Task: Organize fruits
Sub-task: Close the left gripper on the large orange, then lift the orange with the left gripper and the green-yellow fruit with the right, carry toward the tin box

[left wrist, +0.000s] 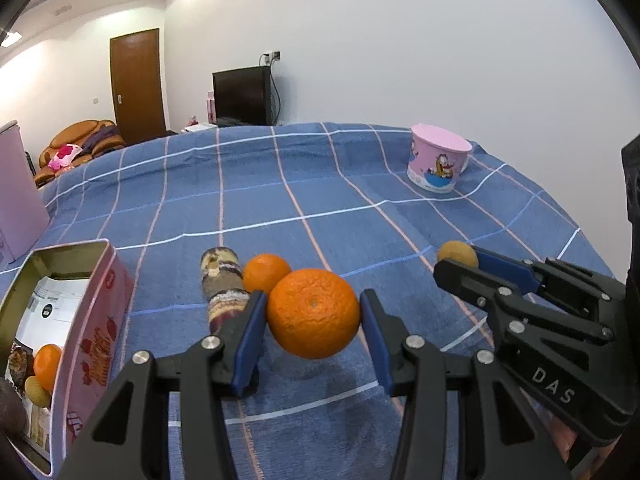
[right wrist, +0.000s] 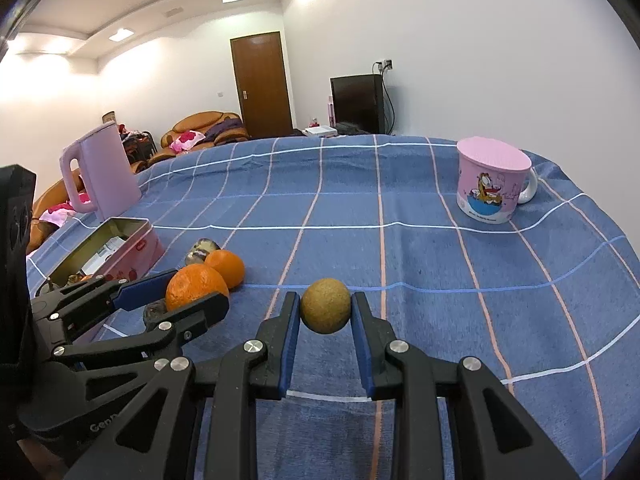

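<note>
My left gripper (left wrist: 313, 300) is shut on a large orange (left wrist: 314, 313), held just above the blue checked cloth (left wrist: 320, 200); the right wrist view shows that gripper (right wrist: 196, 288) and orange (right wrist: 192, 284) too. A smaller orange (left wrist: 266, 272) and a dark striped stalk piece (left wrist: 222, 280) lie behind it. My right gripper (right wrist: 326, 300) is shut on a small brown round fruit (right wrist: 326, 311), seen at the right of the left wrist view as well (left wrist: 457, 253). An open pink tin (left wrist: 94, 320) at the left holds an orange (left wrist: 47, 366) and a brown fruit (left wrist: 37, 392).
A pink cartoon cup (right wrist: 492, 180) with a lid stands at the far right of the table. A pink kettle (right wrist: 102, 170) stands behind the tin (right wrist: 132, 252) at the left edge. Beyond the table are a sofa, a door and a black screen.
</note>
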The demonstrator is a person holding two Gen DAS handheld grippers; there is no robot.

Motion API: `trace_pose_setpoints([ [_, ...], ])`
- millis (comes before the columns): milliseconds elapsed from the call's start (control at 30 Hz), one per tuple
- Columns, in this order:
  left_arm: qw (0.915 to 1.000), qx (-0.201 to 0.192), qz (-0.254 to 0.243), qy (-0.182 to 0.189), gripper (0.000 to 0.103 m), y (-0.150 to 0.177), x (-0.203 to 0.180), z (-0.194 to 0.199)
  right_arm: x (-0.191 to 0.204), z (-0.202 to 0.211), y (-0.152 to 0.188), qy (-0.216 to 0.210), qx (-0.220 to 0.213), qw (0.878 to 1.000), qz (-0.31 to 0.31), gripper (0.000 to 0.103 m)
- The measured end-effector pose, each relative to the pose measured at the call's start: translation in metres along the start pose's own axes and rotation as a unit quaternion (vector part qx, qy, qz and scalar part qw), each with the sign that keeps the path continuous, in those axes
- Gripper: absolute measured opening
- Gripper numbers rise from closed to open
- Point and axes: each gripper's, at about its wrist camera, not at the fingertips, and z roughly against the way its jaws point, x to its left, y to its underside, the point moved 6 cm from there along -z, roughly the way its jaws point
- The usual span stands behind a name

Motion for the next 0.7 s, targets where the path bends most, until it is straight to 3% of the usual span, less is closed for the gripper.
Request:
trace_pose_setpoints([
  [700,0.9988,-0.042,0.005,-0.022,0.049,-0.004,0.005,0.016,0.005,0.017,-0.003,-0.006,-0.044,0.999,0.014,0.027],
])
